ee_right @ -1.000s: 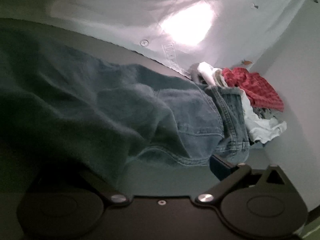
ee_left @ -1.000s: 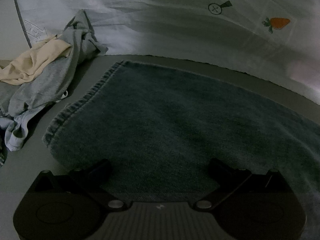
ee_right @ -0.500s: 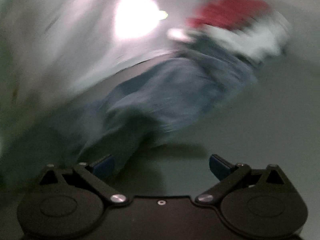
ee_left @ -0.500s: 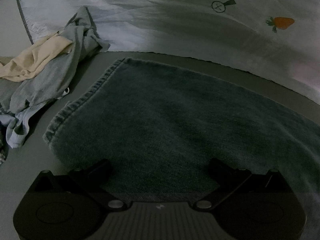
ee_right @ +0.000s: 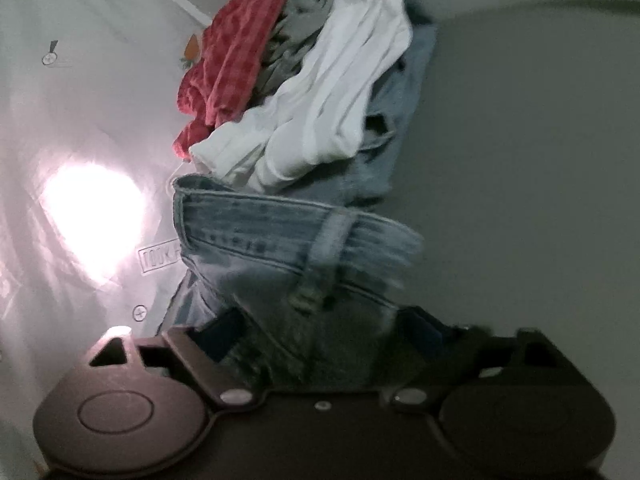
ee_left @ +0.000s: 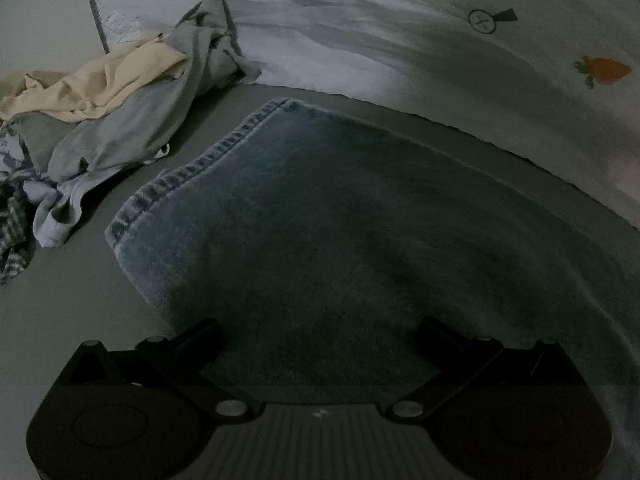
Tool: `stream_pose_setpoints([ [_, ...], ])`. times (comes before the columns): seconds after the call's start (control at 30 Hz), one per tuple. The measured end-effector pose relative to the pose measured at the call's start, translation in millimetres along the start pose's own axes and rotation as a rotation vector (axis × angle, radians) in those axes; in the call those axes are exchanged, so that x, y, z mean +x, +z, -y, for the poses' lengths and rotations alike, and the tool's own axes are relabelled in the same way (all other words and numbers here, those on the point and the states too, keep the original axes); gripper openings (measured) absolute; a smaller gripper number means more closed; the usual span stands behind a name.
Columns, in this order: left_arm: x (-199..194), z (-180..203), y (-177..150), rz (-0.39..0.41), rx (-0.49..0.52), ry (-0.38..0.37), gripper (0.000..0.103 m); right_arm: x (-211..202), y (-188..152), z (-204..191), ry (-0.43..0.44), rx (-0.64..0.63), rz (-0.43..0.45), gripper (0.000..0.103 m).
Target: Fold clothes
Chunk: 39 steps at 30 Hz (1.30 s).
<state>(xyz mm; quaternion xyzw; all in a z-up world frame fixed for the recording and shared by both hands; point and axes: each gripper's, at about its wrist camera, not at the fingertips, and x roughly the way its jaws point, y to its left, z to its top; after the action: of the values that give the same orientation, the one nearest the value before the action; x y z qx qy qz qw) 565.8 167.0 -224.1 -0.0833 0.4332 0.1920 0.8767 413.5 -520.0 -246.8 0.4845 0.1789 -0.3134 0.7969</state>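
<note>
A pair of blue jeans lies on the grey table. Its leg (ee_left: pixel 340 232) spreads flat in the left wrist view, the stitched hem (ee_left: pixel 192 172) at the upper left. My left gripper (ee_left: pixel 318 332) stands open low over the leg, fingers wide apart with denim beneath them. In the right wrist view the jeans' waistband (ee_right: pixel 288 232) with a belt loop runs across the middle. My right gripper (ee_right: pixel 324 334) is open, its fingers either side of the denim just below the waistband. Whether it touches the cloth I cannot tell.
A heap of grey and cream garments (ee_left: pixel 120 100) lies left of the leg. Beyond the waistband is a pile with a white shirt (ee_right: pixel 320 100) and a red checked cloth (ee_right: pixel 232 60). A white printed sheet (ee_left: pixel 400 40) covers the back. Bare table (ee_right: pixel 520 160) lies right of the waistband.
My right gripper swung round fast from the side of the jeans to face the waistband end. The left gripper stayed nearly still, drifting slightly over the leg.
</note>
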Motion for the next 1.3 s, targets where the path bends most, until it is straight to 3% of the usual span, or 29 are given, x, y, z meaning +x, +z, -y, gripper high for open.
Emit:
stream_pose_setpoints([
  [0.03, 0, 0, 0, -0.004, -0.003, 0.003, 0.103, 3, 3, -1, -0.006, 0.011, -0.002, 0.069],
  [0.07, 0, 0, 1, -0.007, -0.006, 0.005, 0.103, 3, 6, 0, -0.006, 0.032, 0.003, 0.041],
  [0.13, 0, -1, 1, -0.014, -0.010, 0.007, 0.103, -1, 12, 4, -0.003, 0.082, 0.018, 0.022],
  [0.23, 1, -2, 4, -0.031, -0.008, 0.001, 0.103, -11, 27, 13, 0.015, 0.129, 0.090, 0.016],
  [0.33, 1, -6, 7, -0.056, 0.011, -0.017, 0.103, -14, 25, 10, -0.040, 0.098, 0.086, 0.017],
  [0.43, -3, -14, 6, -0.068, 0.032, -0.032, 0.103, -16, 20, 5, -0.104, 0.061, 0.077, 0.033],
  [0.57, -19, -39, -4, -0.044, -0.007, -0.046, 0.103, -20, 15, 0, -0.188, 0.012, 0.064, 0.070],
  [0.67, -29, -69, -15, -0.040, -0.058, -0.060, 0.103, -41, 3, -6, -0.169, 0.014, 0.051, 0.095],
  [0.77, -32, -100, -25, -0.045, -0.109, -0.077, 0.103, -62, -25, -11, -0.085, 0.042, 0.002, 0.102],
  [0.9, -31, -121, -23, -0.013, -0.143, -0.148, 0.102, -77, -73, -20, 0.053, 0.153, -0.073, 0.103],
  [1.07, -18, -134, -4, 0.011, -0.204, -0.219, 0.097, -70, -136, -50, 0.137, 0.271, -0.221, 0.103],
  [1.13, -12, -143, 6, 0.015, -0.267, -0.254, 0.090, -66, -159, -73, 0.160, 0.253, -0.275, 0.103],
  [1.17, -9, -148, 11, 0.013, -0.301, -0.277, 0.078, -65, -169, -83, 0.165, 0.244, -0.292, 0.103],
  [1.2, -5, -153, 16, 0.003, -0.336, -0.305, 0.058, -63, -178, -93, 0.170, 0.235, -0.306, 0.103],
  [1.23, -1, -156, 21, -0.022, -0.367, -0.326, 0.047, -61, -188, -101, 0.179, 0.233, -0.325, 0.103],
  [1.27, 2, -159, 26, -0.054, -0.391, -0.333, 0.019, -60, -197, -109, 0.184, 0.236, -0.340, 0.103],
  [1.3, 4, -161, 32, -0.079, -0.408, -0.341, 0.003, -61, -204, -116, 0.186, 0.241, -0.352, 0.103],
])
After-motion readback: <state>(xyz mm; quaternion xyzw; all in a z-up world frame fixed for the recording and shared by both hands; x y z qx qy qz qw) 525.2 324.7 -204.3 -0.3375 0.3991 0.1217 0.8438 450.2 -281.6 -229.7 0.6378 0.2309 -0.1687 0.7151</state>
